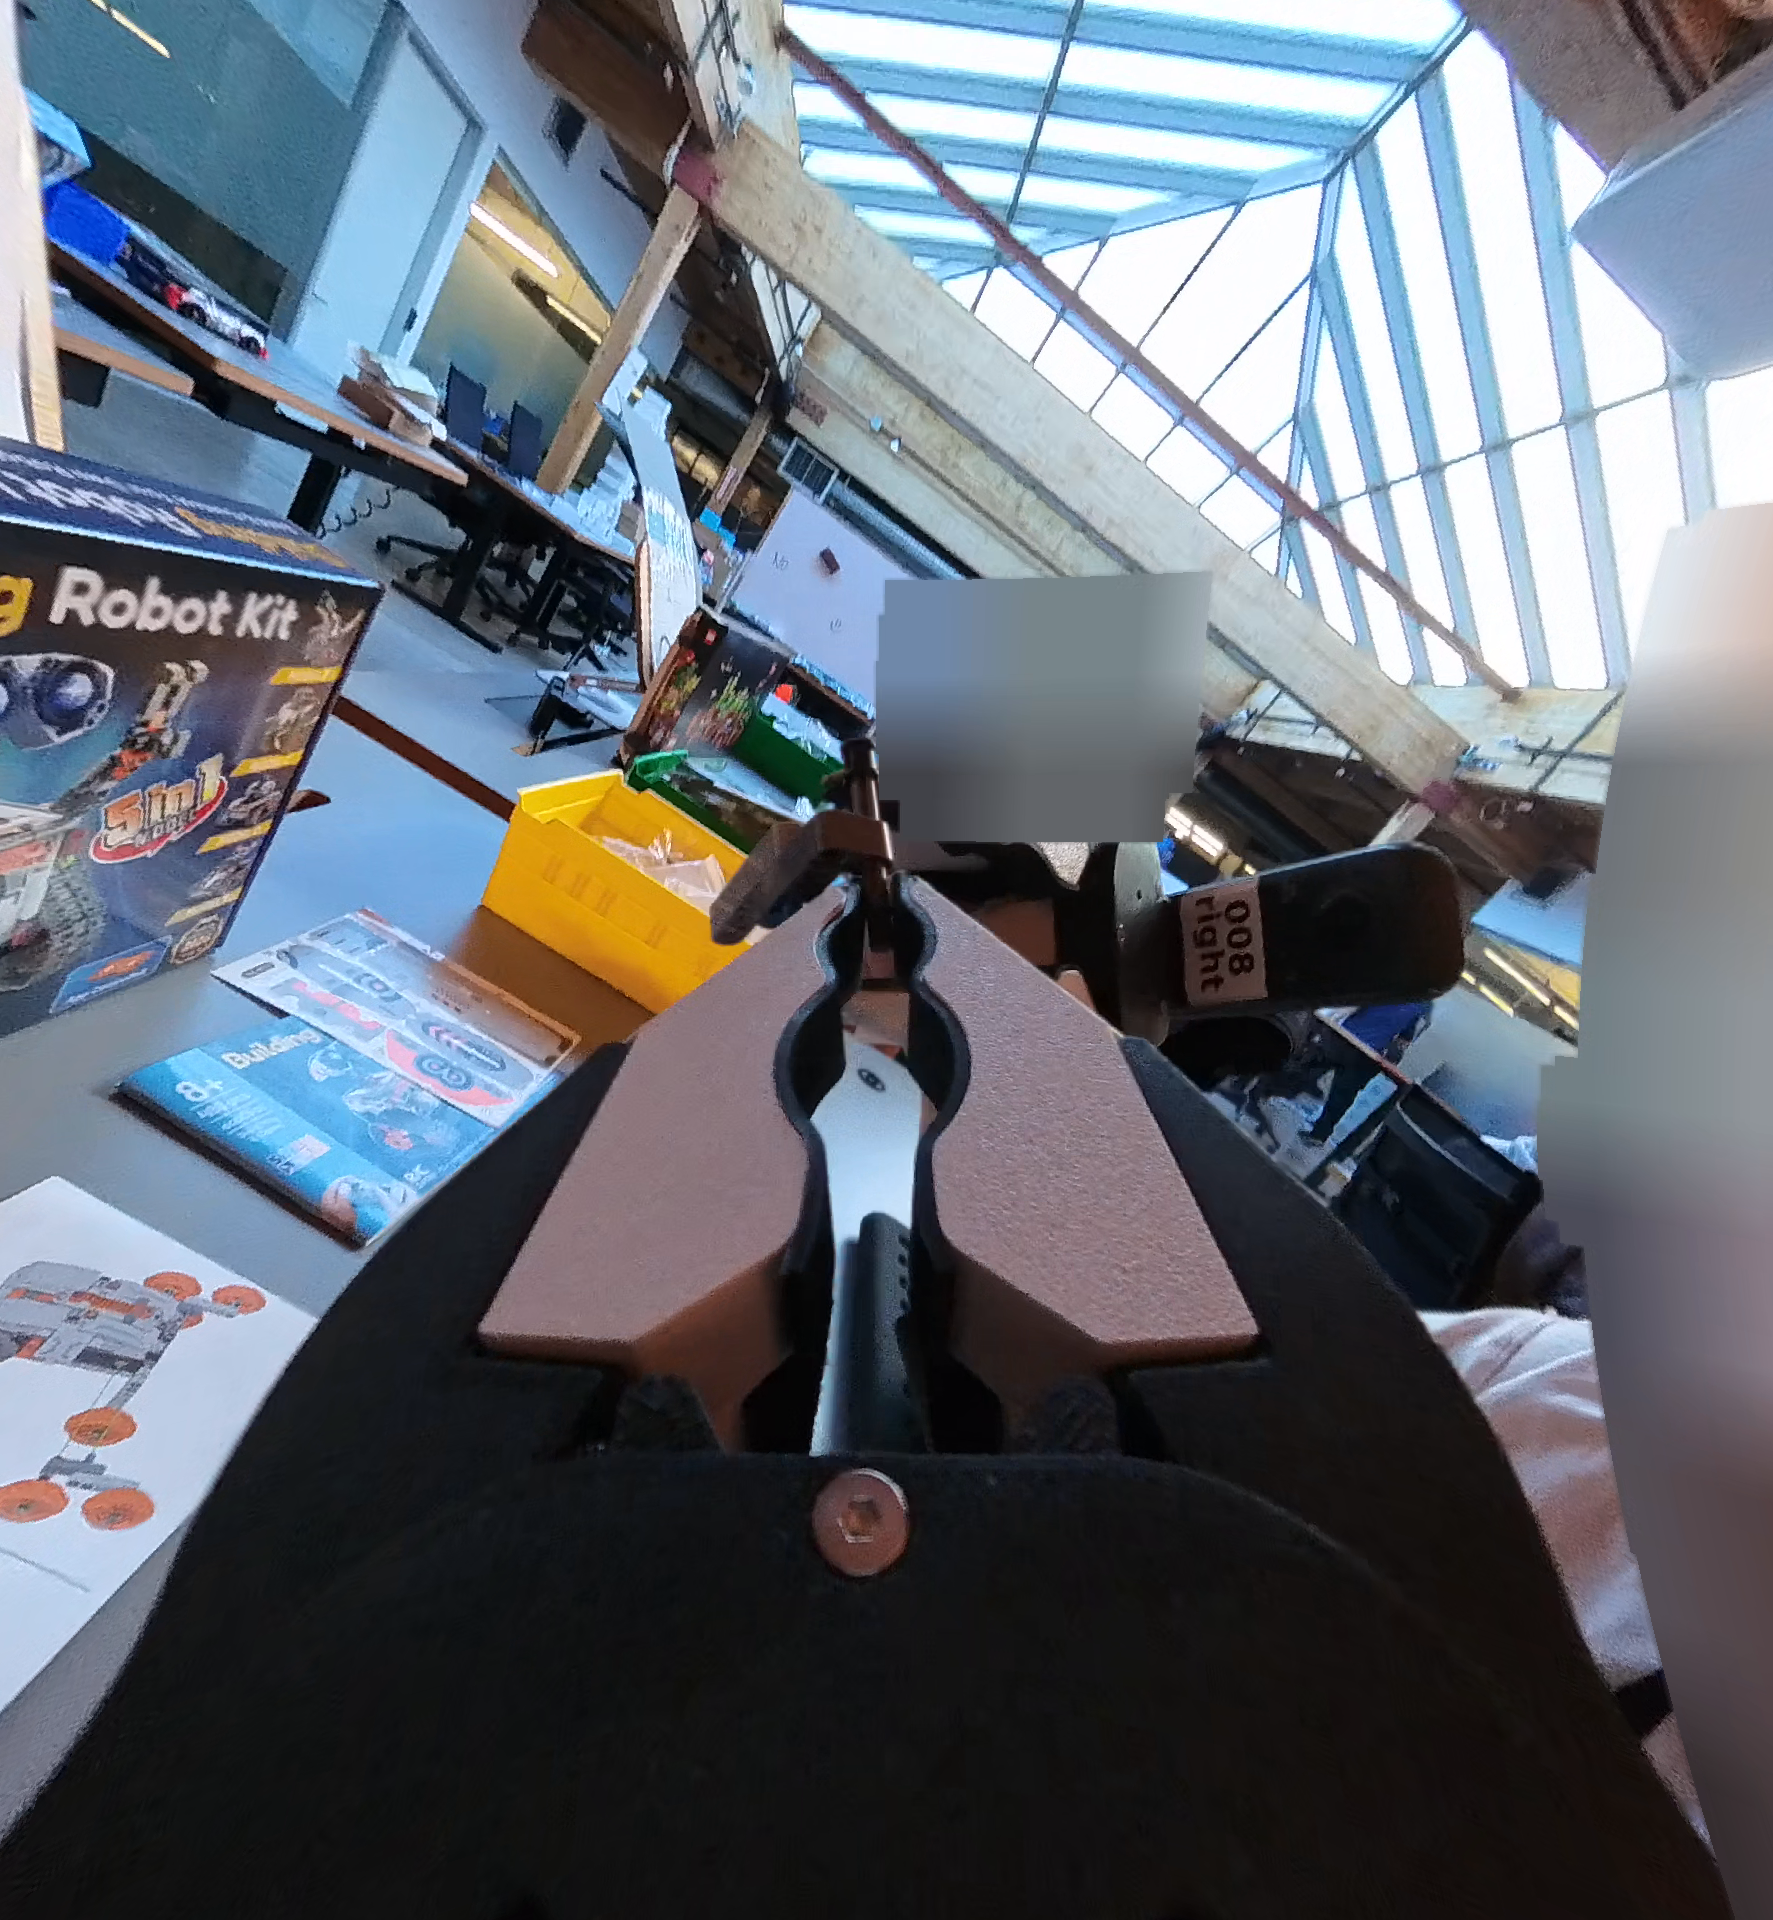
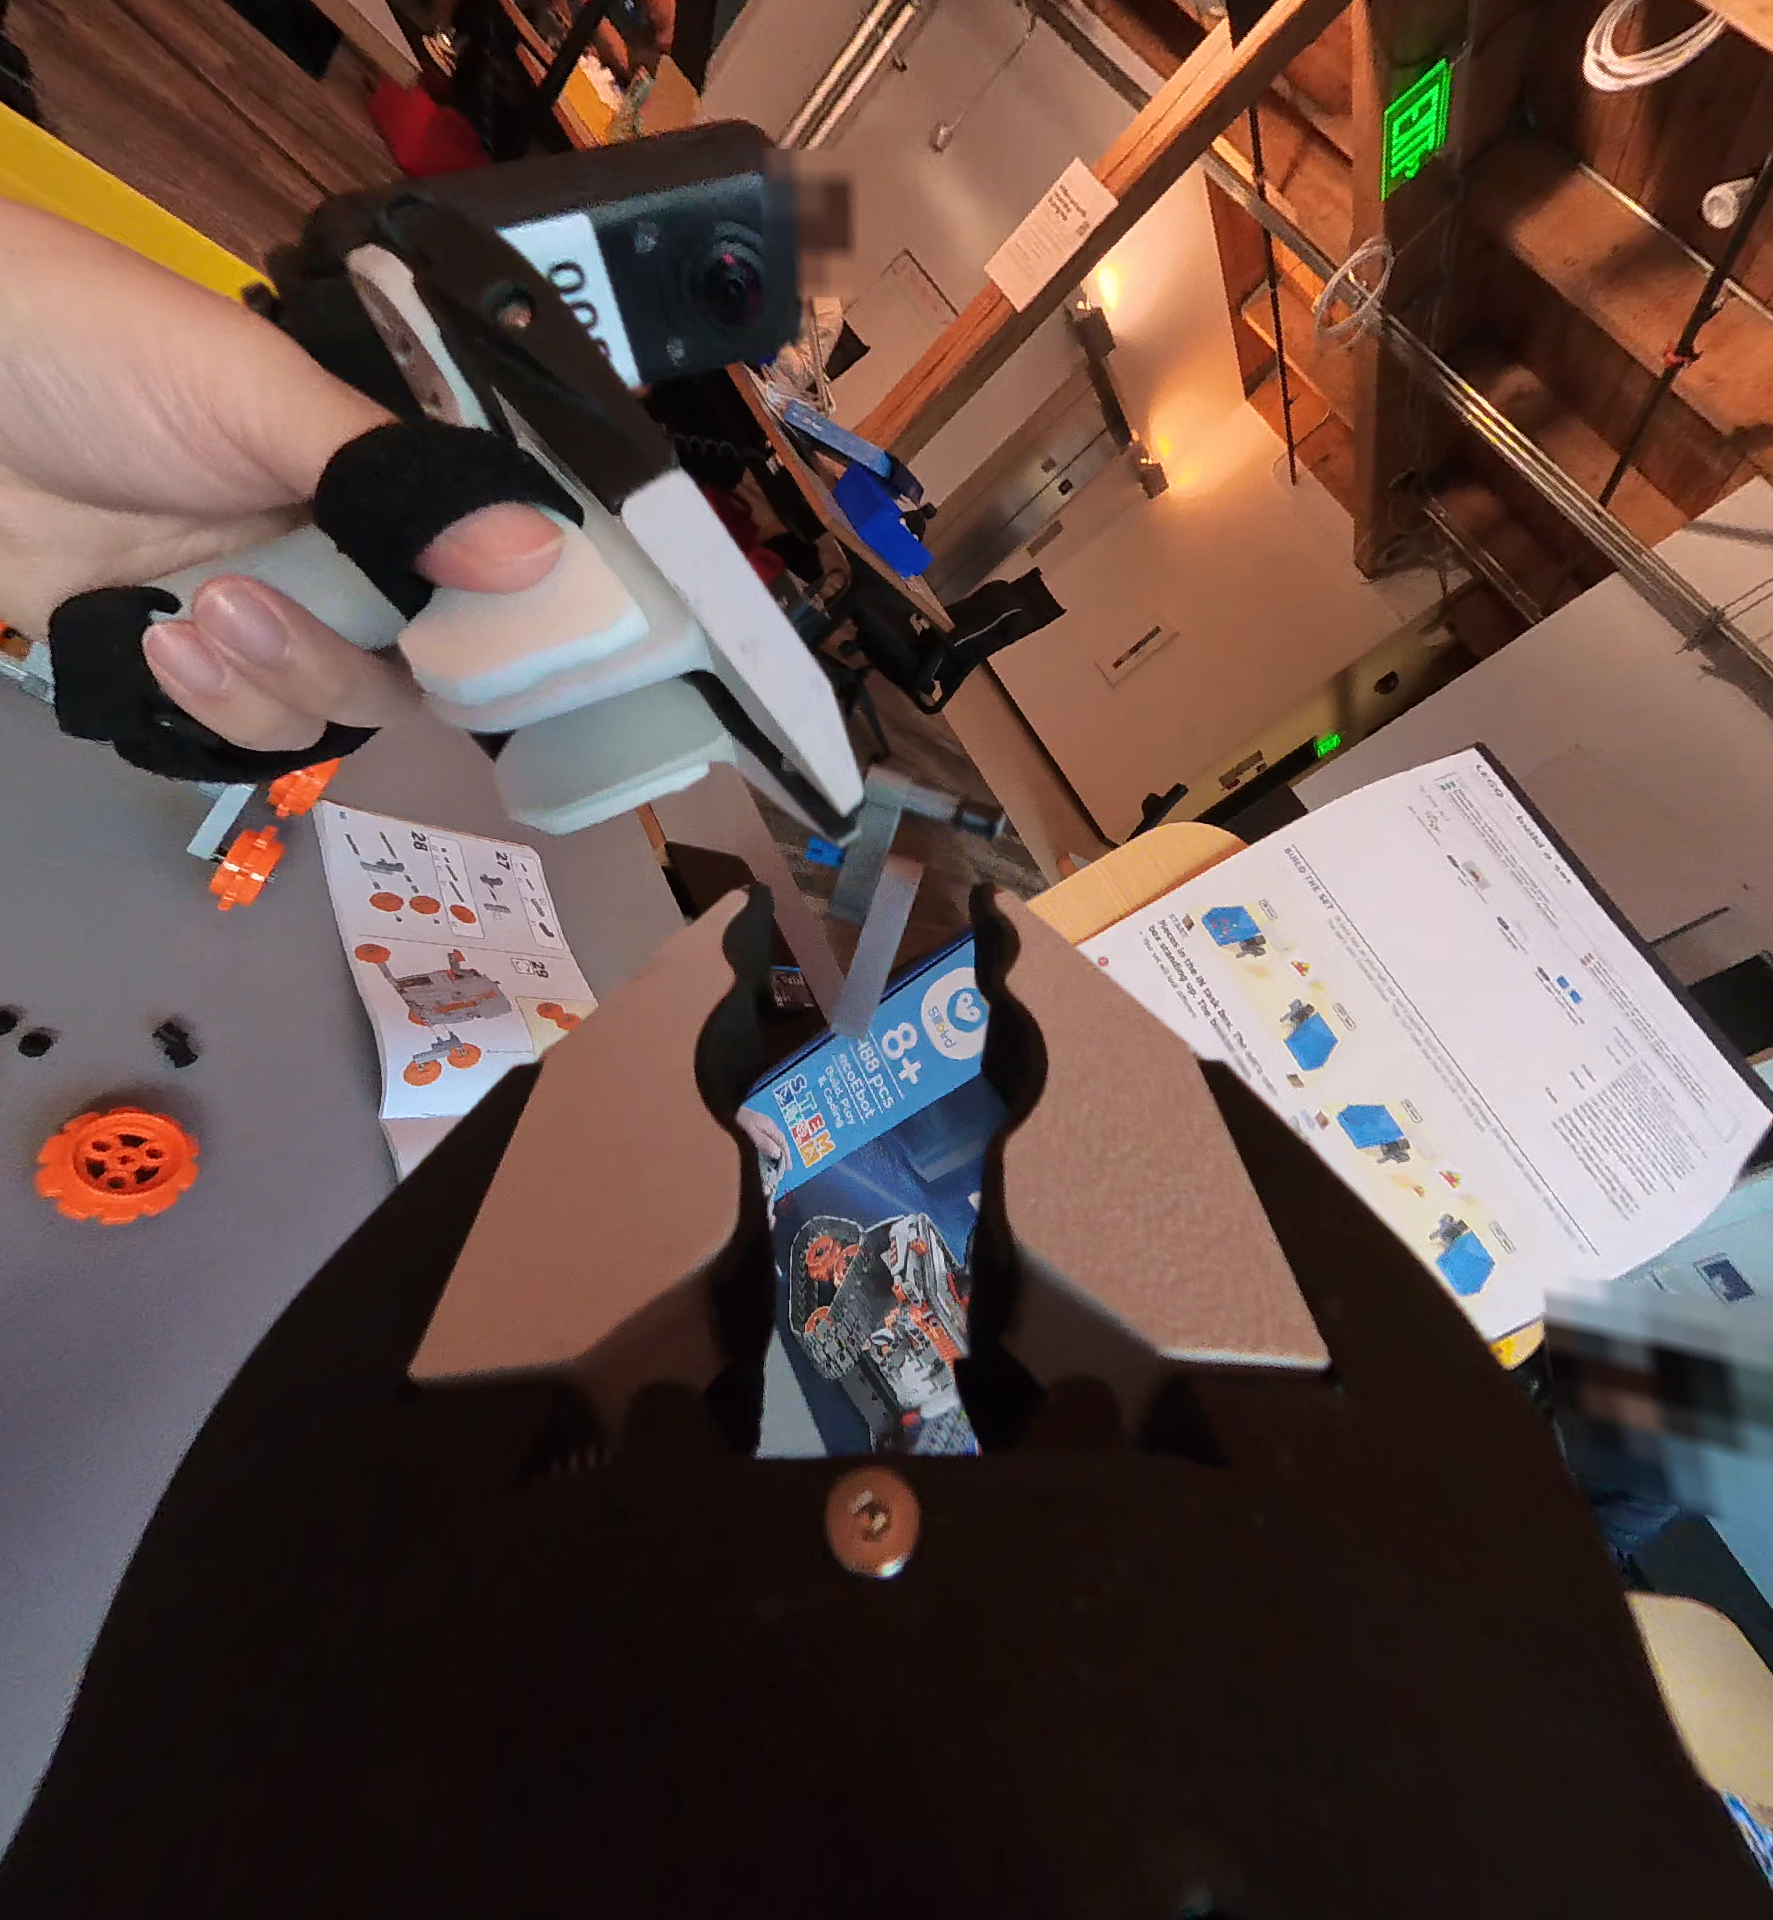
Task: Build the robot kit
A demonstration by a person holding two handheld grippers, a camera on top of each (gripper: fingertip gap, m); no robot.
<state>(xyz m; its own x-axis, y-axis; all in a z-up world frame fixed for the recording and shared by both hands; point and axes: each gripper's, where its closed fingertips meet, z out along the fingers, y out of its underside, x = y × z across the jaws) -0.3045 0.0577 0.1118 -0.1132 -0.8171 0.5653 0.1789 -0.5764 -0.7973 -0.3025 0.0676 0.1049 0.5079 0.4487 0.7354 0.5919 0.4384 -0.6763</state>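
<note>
While tilted upward, left gripper (image 1: 874, 920) pinches grey piece (image 1: 757, 883).

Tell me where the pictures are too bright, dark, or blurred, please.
Left wrist view: the skylight is overexposed, and the left gripper and its small grey part are sharp. Right wrist view: dimmer, warm light; the right gripper has a nearly black body, the hand looks soft, and straight beams bend near the edges.
</note>
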